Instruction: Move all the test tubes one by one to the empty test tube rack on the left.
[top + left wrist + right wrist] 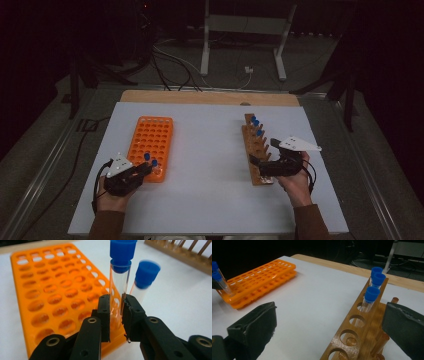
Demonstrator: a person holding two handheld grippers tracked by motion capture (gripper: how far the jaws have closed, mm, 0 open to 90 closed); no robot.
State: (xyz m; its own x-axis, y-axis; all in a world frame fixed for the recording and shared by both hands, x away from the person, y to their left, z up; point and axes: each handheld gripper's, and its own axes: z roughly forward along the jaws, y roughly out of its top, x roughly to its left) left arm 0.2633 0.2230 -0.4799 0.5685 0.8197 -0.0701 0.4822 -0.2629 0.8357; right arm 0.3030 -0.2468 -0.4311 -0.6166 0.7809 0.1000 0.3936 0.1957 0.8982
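My left gripper (117,302) is shut on a clear test tube with a blue cap (120,277), which stands upright at the near corner of the orange rack (50,290). The jaws hide the tube's lower end. A second blue-capped tube (143,277) stands right beside it. From above, the left gripper (145,169) sits at the near right corner of the orange rack (150,145). My right gripper (329,312) is open, its jaws wide apart with nothing between them. It hovers at the near end of the wooden rack (362,325), which holds three blue-capped tubes (372,296) at its far end.
The white table top (210,160) lies between the orange rack and the wooden rack (256,145). A wooden strip (210,97) runs along the table's far edge. Cables and a metal stand (240,40) are on the floor beyond.
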